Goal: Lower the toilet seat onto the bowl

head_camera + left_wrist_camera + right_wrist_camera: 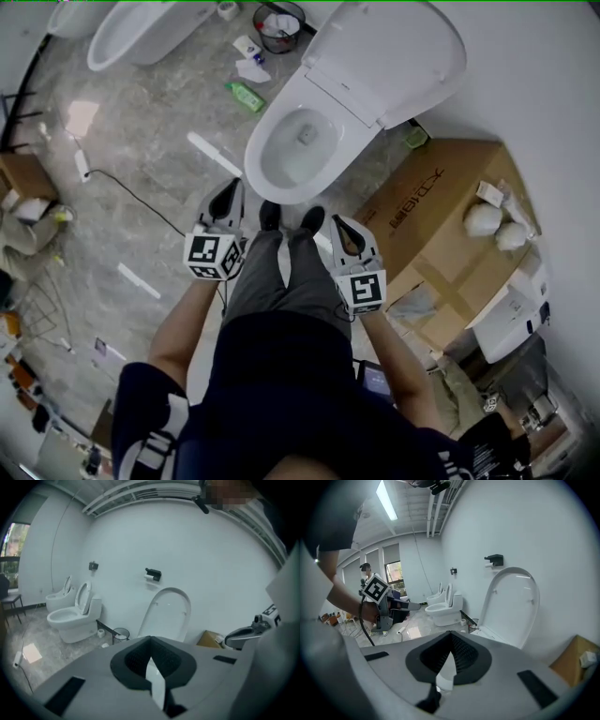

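Nearest the head camera is the person's dark shirt (281,375), with two black shoes (270,216) planted just short of the toilet bowl (295,141). Either side of the legs a hand holds a gripper level with the shoes. The left gripper (225,199) is at 9 o'clock of the feet and the right gripper (342,232) at 3 o'clock, both pointing towards the toilet and clear of it. In its own view the left gripper's jaws meet at their tips with nothing between them. The right gripper's jaws are likewise drawn together and empty. The toilet seat (384,56) stands raised, leaning back against the white wall (511,527) behind the uncovered bowl. It shows as one white oval panel, and I cannot separate seat from cover. In the head view the seat lies at 1 o'clock of the left gripper and at 12 o'clock of the right one, well apart from both, with the bowl between. In each gripper view the upright panel rises just above the closed jaw tips, at 12 o'clock for the left gripper and 1 o'clock for the right. A cardboard box (441,216) sits on the floor at 2 o'clock of the right gripper, close beside the bowl. A waste bin (279,26) stands at 11 o'clock of the bowl. A second toilet (70,616) with its seat up stands further along the wall, at 9 o'clock in the left gripper view.
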The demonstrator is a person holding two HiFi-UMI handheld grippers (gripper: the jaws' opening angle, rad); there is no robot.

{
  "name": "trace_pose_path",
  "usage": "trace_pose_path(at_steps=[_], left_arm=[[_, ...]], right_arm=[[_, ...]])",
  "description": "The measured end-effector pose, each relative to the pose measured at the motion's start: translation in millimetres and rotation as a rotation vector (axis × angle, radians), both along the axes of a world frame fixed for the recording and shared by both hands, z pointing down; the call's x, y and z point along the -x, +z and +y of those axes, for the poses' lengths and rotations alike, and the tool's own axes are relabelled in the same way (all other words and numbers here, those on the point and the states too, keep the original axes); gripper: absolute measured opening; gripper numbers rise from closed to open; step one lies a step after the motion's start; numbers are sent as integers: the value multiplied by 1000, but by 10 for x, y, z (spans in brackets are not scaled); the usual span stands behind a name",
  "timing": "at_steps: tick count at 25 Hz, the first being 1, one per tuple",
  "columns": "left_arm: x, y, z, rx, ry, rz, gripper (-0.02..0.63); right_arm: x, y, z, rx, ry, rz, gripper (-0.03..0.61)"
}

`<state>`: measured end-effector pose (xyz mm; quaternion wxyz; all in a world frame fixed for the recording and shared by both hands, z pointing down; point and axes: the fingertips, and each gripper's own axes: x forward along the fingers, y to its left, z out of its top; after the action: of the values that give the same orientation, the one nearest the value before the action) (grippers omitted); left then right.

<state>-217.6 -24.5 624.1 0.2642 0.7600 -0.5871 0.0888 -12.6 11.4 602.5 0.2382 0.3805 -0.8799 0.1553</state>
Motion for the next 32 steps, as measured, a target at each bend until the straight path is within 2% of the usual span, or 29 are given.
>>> trace_pose_path(at_steps=[12,26,32], left_arm=[[-210,-1047,-35,-289,109,-234,23],[-483,-1992,64,-469,154,-274,23],[-542,-2255,131,-509,155,-269,23]], right_arm=[[-251,-703,-46,-189,78,-41,20],[-624,-1543,4,-316,179,-88,20],[-743,-1869,9,-386,205,-120,20]])
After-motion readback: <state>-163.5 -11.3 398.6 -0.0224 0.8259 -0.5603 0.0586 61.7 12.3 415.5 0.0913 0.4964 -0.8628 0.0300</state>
